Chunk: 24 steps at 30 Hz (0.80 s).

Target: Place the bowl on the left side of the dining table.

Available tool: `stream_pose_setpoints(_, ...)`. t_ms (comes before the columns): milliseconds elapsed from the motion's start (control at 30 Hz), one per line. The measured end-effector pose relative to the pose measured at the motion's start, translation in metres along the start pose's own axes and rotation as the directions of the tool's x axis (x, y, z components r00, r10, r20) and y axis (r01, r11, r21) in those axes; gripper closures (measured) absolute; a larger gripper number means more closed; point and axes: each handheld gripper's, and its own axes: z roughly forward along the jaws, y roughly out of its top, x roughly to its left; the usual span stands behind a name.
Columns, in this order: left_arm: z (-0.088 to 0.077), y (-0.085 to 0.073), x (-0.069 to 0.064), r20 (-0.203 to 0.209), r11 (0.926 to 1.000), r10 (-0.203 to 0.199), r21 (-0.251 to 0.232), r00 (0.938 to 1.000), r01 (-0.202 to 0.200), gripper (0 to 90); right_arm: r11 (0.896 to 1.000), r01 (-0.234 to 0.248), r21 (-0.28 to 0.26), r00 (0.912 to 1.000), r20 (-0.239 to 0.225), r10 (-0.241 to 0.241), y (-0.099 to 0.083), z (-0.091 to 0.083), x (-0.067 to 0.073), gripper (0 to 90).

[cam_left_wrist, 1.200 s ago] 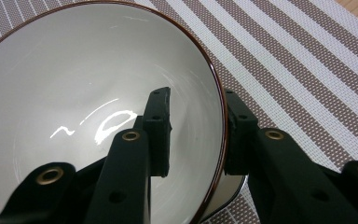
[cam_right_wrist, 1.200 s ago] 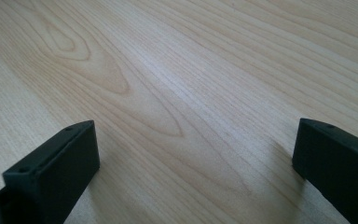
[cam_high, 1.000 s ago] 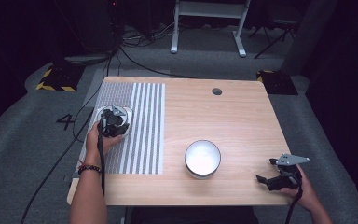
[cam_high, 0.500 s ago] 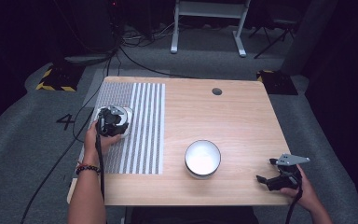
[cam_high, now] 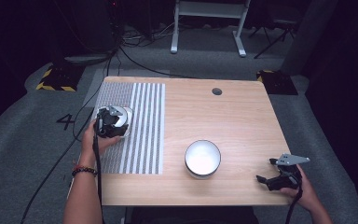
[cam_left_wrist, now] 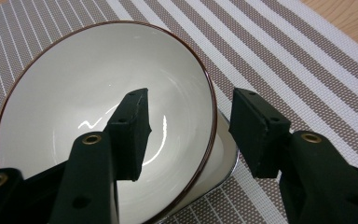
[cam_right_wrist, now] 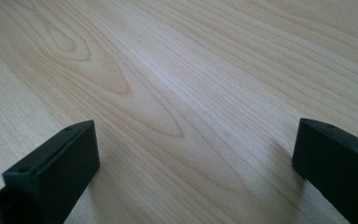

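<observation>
Opening lately, left claw (cam_left_wrist: 189,133) straddles white bowl (cam_left_wrist: 74,107) rim, unpressed.

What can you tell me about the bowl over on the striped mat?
The bowl is glossy white inside with a thin dark-brown rim, ceramic by its look, empty. It sits on the mat at the table's left side. The left tool straddles its rim, one jaw inside, one outside; they have just been opening, pads now off the wall.
</observation>
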Motion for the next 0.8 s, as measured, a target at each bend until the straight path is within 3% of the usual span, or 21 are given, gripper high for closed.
stream_pose_setpoints(133, -0.005, 0.002, -0.002, 0.0, 1.0, 0.004, 0.002, 1.0, -0.004, 38.4, 1.0, 0.0, 0.0, 1.0, 0.0, 0.0, 0.0, 0.0, 0.0, 0.6)
stream_pose_setpoints(167, -0.006, 0.002, -0.003, 0.028, 0.9999, -0.006, -0.014, 0.9996, 0.007, 34.7, 1.0, 0.0, 0.0, 1.0, 0.0, 0.0, 0.0, 0.0, 0.0, 0.6)
stream_pose_setpoints(200, -0.006, 0.002, -0.003, 0.028, 0.9999, -0.006, -0.014, 0.9996, 0.007, 33.9, 1.0, 0.0, 0.0, 1.0, 0.0, 0.0, 0.0, 0.0, 0.0, 0.6)
stream_pose_setpoints(233, -0.011, 0.001, -0.002, 0.067, 0.9989, -0.006, -0.047, 0.9977, 0.009, 33.7, 1.0, 0.0, 0.0, 1.0, 0.0, 0.0, 0.0, 0.0, 0.0, 0.6)
stream_pose_setpoints(400, -0.015, -0.001, 0.001, 0.061, 0.9969, -0.049, -0.059, 0.997, 0.052, 21.4, 1.0, -0.001, 0.0, 1.0, 0.0, 0.001, 0.0, 0.0, 0.0, 0.6)
stream_pose_setpoints(600, -0.021, -0.002, 0.0, 0.042, 0.9943, -0.064, -0.083, 0.9971, 0.067, 16.8, 1.0, 0.0, 0.0, 1.0, 0.0, 0.0, 0.0, 0.0, 0.0, 0.6)
stream_pose_setpoints(633, -0.023, -0.002, -0.003, 0.015, 0.9958, -0.051, -0.076, 0.9986, 0.052, 16.4, 1.0, -0.001, 0.0, 1.0, 0.0, 0.001, 0.0, 0.0, 0.0, 0.6)
stream_pose_setpoints(767, -0.024, -0.002, -0.006, -0.002, 0.9964, -0.046, -0.072, 0.999, 0.045, 16.0, 1.0, -0.001, 0.0, 1.0, 0.001, 0.001, 0.0, 0.0, 0.0, 0.6)
stream_pose_setpoints(800, -0.025, -0.003, -0.009, -0.041, 0.9979, -0.024, -0.061, 0.9989, 0.021, 16.1, 1.0, 0.0, 0.0, 1.0, 0.001, 0.0, 0.0, 0.0, 0.0, 0.6)
